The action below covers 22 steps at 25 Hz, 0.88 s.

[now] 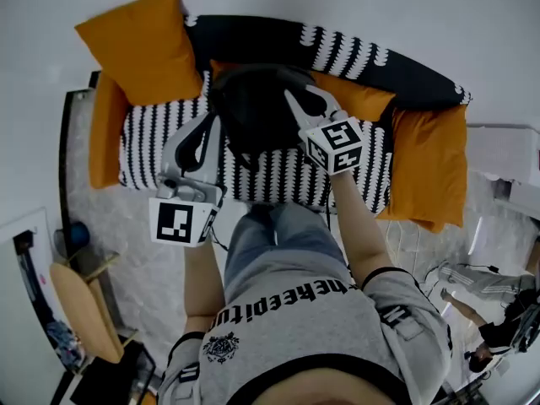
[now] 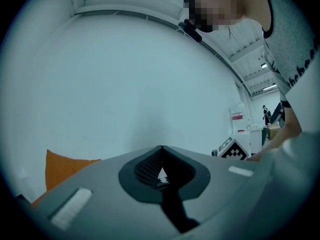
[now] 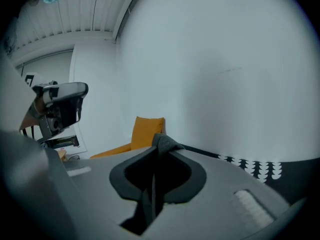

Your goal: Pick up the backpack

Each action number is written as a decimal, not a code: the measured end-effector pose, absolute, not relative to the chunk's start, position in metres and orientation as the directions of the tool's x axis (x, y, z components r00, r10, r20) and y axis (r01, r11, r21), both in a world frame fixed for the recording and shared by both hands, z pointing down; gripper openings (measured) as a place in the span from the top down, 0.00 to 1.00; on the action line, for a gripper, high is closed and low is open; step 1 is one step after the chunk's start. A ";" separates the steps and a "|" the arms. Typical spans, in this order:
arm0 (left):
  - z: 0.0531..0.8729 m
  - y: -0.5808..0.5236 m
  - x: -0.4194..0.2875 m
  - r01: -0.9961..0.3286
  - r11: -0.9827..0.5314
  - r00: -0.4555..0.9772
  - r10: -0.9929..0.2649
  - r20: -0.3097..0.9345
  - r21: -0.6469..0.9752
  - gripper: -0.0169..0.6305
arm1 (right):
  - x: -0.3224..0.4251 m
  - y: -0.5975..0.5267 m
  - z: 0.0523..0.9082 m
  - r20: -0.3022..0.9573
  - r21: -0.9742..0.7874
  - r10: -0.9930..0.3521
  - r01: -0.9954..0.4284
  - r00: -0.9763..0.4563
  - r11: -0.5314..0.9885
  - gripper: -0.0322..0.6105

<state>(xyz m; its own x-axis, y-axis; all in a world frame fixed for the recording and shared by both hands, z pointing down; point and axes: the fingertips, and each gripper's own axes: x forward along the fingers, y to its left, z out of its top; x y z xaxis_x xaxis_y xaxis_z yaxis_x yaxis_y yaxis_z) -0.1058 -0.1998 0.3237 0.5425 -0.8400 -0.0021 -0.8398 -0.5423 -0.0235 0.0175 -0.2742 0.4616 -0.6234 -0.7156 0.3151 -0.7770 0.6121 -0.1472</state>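
Backpack (image 1: 253, 116), pinched in left gripper (image 2: 161, 151); right gripper (image 3: 160, 140)

wall (image 2: 125, 84): white; sofa (image 1: 148, 146): striped; cushions (image 1: 139, 47): orange; floor (image 1: 126, 243): pale

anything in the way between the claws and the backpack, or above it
Nothing visible. The right claw is shut on a dark strap of the backpack, the left claw is closed against its other side, and nothing hangs over it.

Black backpack (image 1: 253, 116) over striped sofa (image 1: 156, 146), left hand-held gripper (image 1: 211, 129) and right hand-held gripper (image 1: 295, 99) at its sides, orange cushions (image 1: 139, 47).
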 end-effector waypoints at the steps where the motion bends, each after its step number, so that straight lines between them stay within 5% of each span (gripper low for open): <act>1: 0.321 -0.198 -0.106 -0.836 -0.548 0.549 -0.836 -0.010 -0.026 0.95 | 0.017 -0.268 0.458 0.310 -0.138 -0.721 -0.779 -0.620 0.611 0.90; 22: 0.279 -0.166 -0.085 -0.731 -0.679 0.682 -0.723 -0.109 -0.066 0.95 | 0.027 -0.183 0.393 0.253 0.023 -0.816 -0.841 -0.519 0.541 0.90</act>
